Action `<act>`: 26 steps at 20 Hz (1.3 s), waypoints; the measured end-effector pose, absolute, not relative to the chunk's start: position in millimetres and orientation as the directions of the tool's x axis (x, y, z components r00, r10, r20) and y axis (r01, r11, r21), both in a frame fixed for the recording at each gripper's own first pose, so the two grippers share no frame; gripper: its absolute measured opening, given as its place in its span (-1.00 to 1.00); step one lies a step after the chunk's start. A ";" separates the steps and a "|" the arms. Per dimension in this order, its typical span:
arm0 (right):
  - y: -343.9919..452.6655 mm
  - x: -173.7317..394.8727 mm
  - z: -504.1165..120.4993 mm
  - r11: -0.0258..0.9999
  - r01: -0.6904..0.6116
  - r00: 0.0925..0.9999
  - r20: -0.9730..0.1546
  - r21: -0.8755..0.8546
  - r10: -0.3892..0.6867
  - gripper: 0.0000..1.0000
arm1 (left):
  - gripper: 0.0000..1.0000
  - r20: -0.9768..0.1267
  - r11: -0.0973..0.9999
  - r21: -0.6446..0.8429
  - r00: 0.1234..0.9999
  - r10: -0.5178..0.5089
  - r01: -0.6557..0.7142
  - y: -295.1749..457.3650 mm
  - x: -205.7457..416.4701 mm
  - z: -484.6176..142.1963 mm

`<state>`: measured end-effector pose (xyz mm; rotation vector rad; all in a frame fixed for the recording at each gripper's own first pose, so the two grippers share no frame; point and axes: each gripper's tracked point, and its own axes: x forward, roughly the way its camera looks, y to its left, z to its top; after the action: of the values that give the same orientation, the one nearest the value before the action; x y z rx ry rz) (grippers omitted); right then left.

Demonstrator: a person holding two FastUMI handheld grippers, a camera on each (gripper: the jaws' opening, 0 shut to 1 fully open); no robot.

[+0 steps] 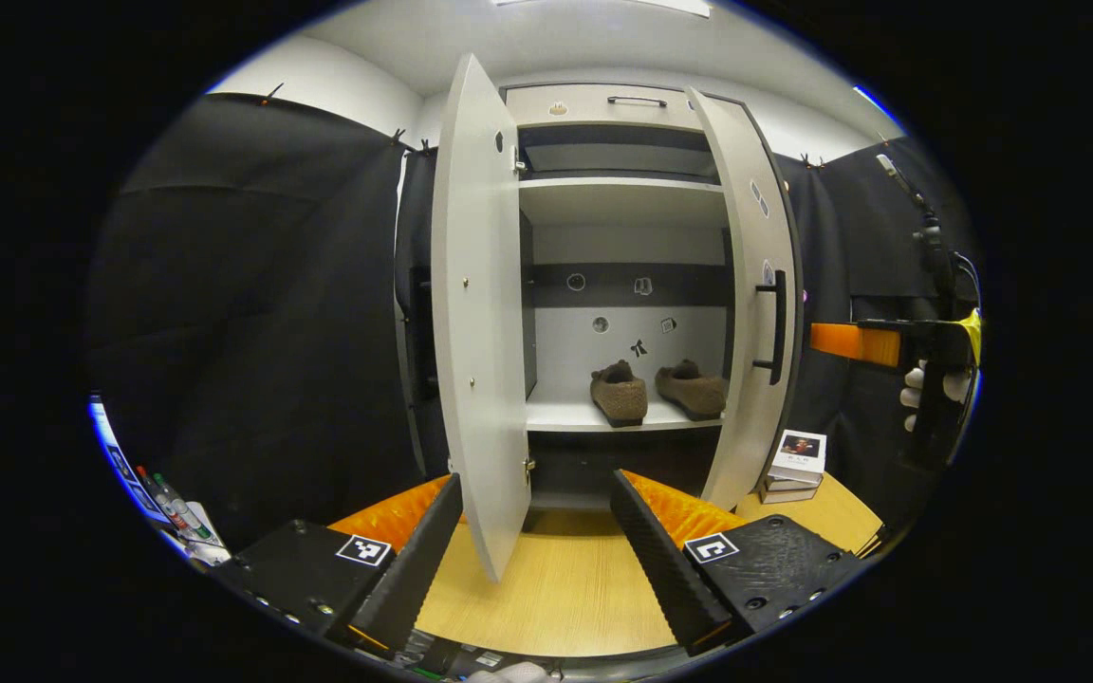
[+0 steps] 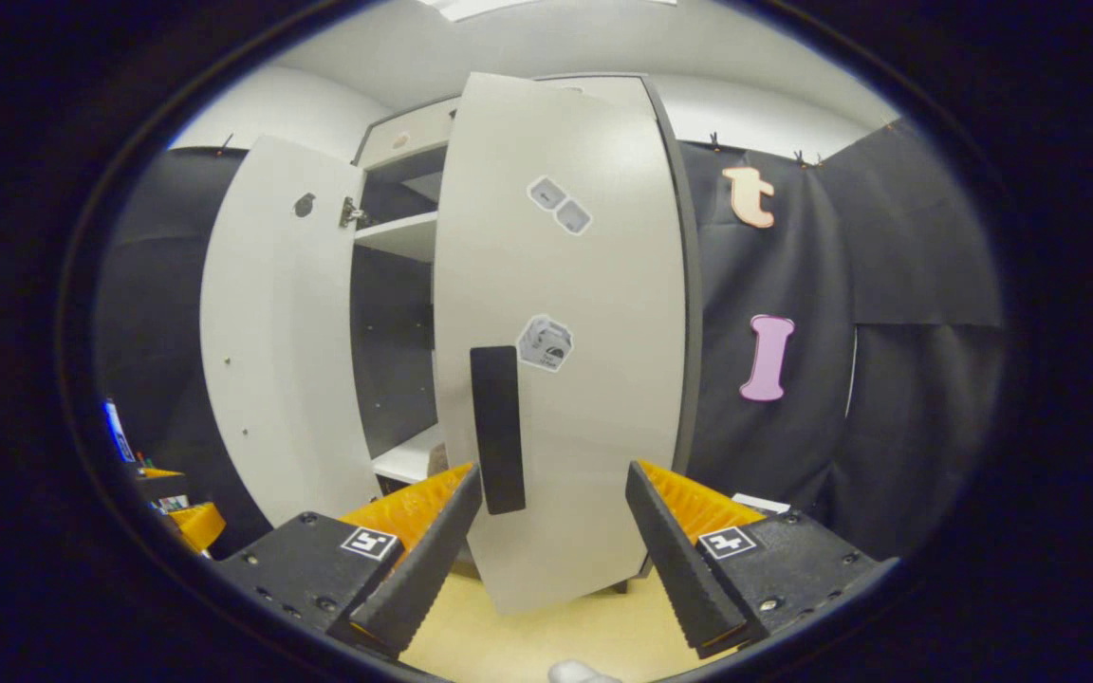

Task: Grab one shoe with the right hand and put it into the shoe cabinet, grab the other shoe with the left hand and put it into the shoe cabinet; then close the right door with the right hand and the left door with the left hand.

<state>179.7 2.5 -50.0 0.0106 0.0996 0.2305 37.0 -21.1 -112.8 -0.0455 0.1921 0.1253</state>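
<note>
**A:** Hand-held gripper on the right (image 2: 554,536) is held wide open and empty, just short of the right door (image 2: 594,313) and its black handle (image 2: 497,429). Both shoes, one (image 1: 619,392) and the other (image 1: 694,389), are seen parked on the cabinet shelf (image 1: 565,415).

**B:** So door closing is what's left, judging by that. The left hand-held gripper (image 1: 537,550) is also spread open with nothing held, near the left door (image 1: 480,313). A push on the right door's outer face is probably called for next.
</note>
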 end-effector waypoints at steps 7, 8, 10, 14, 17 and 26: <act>0.9 125.5 -81.0 0.987 -0.159 0.975 -0.151 0.028 0.161 1.00 | 0.92 -0.166 0.992 -0.013 0.978 0.124 -0.128 26.1 49.5 -106.5; 3.4 116.7 -87.9 0.988 -0.154 0.974 -0.166 0.028 0.156 1.00 | 0.92 -0.158 0.991 -0.005 0.978 0.133 -0.135 38.9 52.8 -104.8; 2.7 100.9 -101.3 0.992 -0.127 0.973 -0.194 0.022 0.129 1.00 | 0.92 -0.143 0.989 0.005 0.979 0.146 -0.147 65.0 60.1 -98.1; 5.5 71.2 -123.8 0.996 -0.066 0.967 -0.242 0.054 0.077 1.00 | 0.92 -0.109 0.982 0.019 0.976 0.190 -0.189 115.7 83.6 -88.4; 3.6 51.3 -128.1 0.999 -0.013 0.965 -0.262 0.052 0.027 1.00 | 0.92 -0.083 0.976 0.032 0.973 0.217 -0.215 148.8 107.2 -81.4; -17.7 36.1 -128.3 0.996 0.075 0.961 -0.271 0.057 -0.057 1.00 | 0.83 -0.036 0.981 0.020 0.981 0.193 -0.192 163.2 153.1 -65.8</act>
<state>36.1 -17.7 -128.3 0.0672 0.2725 -0.0666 153.1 163.2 -65.8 0.0165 0.0380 0.1939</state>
